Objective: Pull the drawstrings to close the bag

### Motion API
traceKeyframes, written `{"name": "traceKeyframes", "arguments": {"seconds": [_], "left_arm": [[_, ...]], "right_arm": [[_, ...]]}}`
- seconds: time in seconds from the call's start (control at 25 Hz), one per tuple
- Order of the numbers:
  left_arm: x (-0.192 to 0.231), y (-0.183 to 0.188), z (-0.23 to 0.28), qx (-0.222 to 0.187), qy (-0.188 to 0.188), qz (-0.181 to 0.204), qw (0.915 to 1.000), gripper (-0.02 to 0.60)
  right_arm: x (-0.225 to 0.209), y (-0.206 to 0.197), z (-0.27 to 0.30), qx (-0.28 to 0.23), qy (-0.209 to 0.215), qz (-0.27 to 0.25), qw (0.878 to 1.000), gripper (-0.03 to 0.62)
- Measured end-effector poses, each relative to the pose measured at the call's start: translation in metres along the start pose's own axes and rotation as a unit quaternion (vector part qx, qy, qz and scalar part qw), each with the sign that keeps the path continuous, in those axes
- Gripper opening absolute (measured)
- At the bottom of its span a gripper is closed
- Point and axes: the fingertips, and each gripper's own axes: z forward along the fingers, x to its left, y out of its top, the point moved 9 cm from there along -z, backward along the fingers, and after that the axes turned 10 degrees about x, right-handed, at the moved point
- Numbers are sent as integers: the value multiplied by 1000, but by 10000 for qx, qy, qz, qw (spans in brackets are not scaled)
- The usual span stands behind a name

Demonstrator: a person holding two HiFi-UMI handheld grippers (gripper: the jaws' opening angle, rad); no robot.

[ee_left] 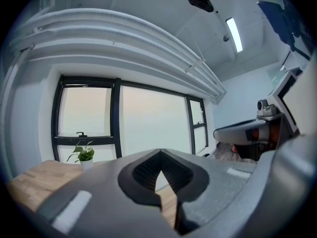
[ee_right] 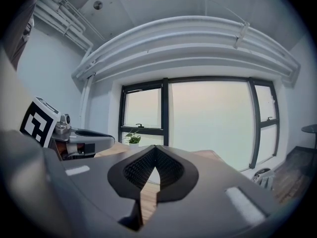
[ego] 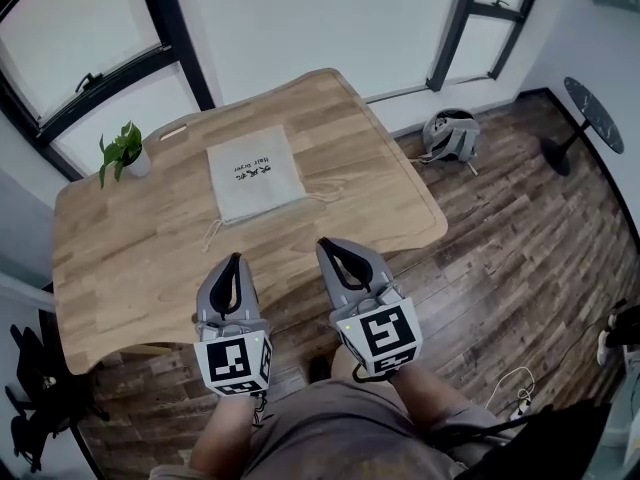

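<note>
The left gripper (ego: pixel 233 264) and right gripper (ego: pixel 336 249) hover at lower centre, jaws together and empty, apparently poised to start. The bag (ego: pixel 255 171) lies flat on the table (ego: pixel 120 258) at upper centre, its drawstrings (ego: pixel 212 231) trailing toward them.

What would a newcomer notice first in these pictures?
A pale drawstring bag lies flat in the middle of the wooden table, cords trailing toward the near edge. The left hand-held gripper and right hand-held gripper hover shut and empty, short of the bag. A potted plant stands at the far left corner.
</note>
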Motion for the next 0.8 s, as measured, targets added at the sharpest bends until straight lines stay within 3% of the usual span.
{"name": "traceKeyframes", "arguments": {"seconds": [0.44,0.8], "left_arm": [[5,-6,93,109,147,-237,9996,0],[27,12,140,127,742,-370,9965,0]], "right_arm": [[-78,-6,85,264,422,80,9987,29],[-117,18,146,223,1035,-100,9943,29]]}}
